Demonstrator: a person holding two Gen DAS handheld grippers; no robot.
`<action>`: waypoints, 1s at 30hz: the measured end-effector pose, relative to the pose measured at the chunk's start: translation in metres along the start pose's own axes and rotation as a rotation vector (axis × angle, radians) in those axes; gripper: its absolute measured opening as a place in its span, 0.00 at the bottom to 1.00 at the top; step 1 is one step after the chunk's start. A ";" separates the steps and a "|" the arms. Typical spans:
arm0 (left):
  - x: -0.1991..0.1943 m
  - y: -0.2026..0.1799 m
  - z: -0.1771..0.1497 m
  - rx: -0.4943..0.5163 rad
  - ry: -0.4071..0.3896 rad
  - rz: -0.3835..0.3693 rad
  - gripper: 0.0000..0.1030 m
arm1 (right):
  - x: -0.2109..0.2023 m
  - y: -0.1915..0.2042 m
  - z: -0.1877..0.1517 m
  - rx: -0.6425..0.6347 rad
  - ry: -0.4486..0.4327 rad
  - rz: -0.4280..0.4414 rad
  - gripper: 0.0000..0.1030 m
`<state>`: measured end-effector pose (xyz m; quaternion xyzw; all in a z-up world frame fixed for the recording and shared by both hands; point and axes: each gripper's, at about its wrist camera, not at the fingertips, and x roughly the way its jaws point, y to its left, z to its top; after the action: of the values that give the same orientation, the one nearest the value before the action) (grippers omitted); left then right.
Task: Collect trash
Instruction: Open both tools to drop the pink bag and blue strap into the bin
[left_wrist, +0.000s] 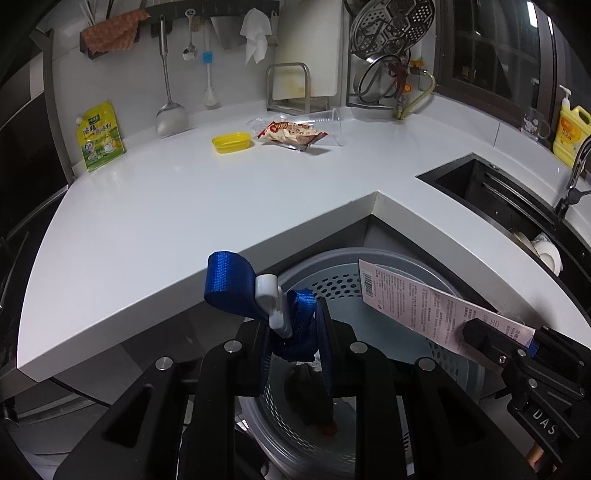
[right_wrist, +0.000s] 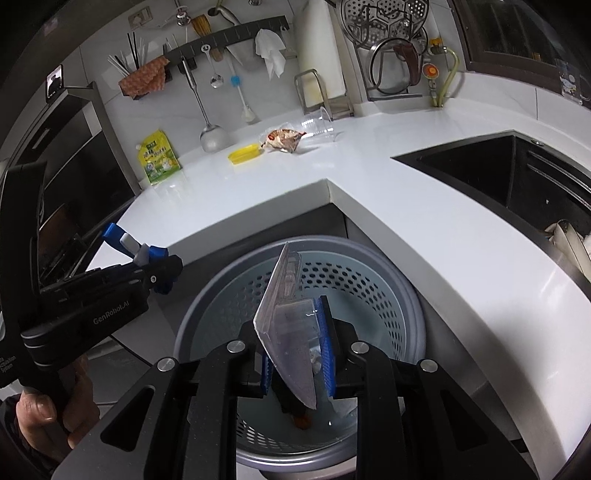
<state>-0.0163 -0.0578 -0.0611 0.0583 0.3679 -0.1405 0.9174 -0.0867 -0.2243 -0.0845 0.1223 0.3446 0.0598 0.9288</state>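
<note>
With my left gripper clamped on a blue strap and my right gripper on a blister pack above the perforated bin, either could snag my pads and miss.

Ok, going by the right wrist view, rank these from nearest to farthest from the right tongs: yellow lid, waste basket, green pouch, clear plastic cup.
1. Waste basket, directly below the right tongs.
2. Green pouch, left, leaning at the wall.
3. Yellow lid, middle of the countertop; too close to call against the pouch.
4. Clear plastic cup, lying farthest back by the rack.
</note>
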 end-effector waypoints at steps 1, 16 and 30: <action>0.001 0.000 -0.001 -0.001 0.003 -0.001 0.21 | 0.001 0.000 -0.001 0.000 0.003 -0.003 0.20; 0.012 0.000 -0.008 -0.009 0.035 -0.004 0.21 | 0.015 0.002 -0.002 -0.007 0.046 -0.021 0.20; 0.015 0.002 -0.010 -0.025 0.044 -0.015 0.26 | 0.019 0.001 -0.006 -0.011 0.065 -0.023 0.20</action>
<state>-0.0116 -0.0570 -0.0788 0.0473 0.3901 -0.1414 0.9086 -0.0759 -0.2187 -0.1006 0.1113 0.3755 0.0551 0.9185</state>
